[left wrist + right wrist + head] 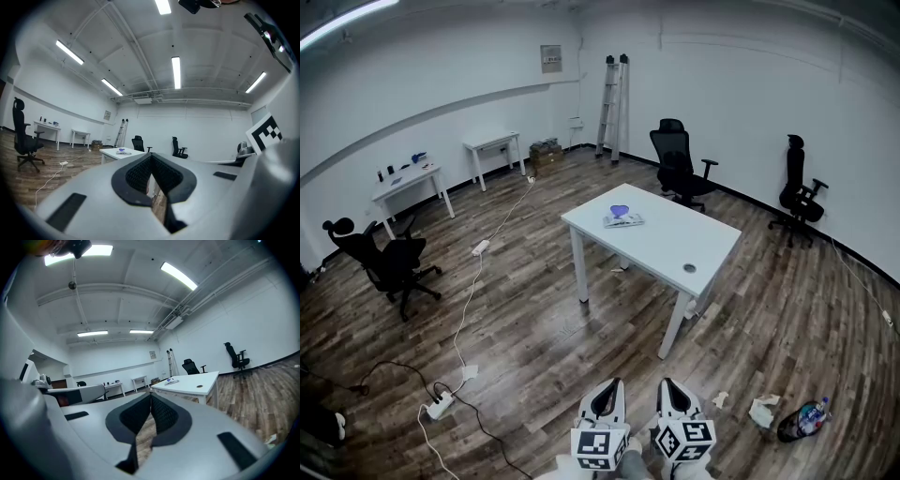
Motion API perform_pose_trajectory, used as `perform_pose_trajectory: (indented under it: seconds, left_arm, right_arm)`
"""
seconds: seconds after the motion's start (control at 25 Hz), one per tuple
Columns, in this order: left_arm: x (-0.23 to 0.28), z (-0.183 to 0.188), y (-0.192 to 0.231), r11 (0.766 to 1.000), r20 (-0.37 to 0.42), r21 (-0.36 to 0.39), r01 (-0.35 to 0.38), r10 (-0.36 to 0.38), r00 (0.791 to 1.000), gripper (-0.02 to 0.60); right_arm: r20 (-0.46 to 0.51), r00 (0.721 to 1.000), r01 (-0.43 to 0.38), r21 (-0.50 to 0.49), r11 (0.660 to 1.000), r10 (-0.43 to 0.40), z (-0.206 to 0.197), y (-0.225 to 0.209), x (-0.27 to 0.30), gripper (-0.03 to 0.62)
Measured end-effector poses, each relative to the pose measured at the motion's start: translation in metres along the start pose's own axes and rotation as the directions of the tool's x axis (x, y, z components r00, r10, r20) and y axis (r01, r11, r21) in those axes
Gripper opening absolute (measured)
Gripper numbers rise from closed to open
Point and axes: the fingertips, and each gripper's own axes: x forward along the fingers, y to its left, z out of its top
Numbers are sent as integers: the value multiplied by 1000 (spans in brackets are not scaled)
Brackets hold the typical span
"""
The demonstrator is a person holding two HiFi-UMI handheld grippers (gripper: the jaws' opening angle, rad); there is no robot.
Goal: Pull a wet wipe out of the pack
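My left tongs (613, 383) and right tongs (668, 383), both closed and empty, are cut off at the bottom edge. The wipe pack (622, 218) lies far ahead on the white surface (684, 242), too small for detail.

My left gripper (615, 384) and my right gripper (667, 383) look like twins. Each has a smooth shell of pale grey-white plastic that narrows towards the front. The inner faces of the jaws are lined with black pads (136, 174), finely ribbed like a rasp and edged by a broad black rim. Dark oblong slots (65, 212) are sunk into the shell on either side of the jaws. Behind each shell sits a white cube printed with bold black square markers, the left cube (600, 446) and the right cube (684, 438) each showing a chequered pattern on top.
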Motion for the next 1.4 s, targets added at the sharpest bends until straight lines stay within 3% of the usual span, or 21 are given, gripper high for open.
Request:
perform_pose_trajectory:
  seconds: [1.4]
  left_arm:
    - [185,-8,21,1000,-32,5,-30,30,999,-2]
  right_arm:
    - [-15,1000,-26,22,999,26,51,-98,153,9]
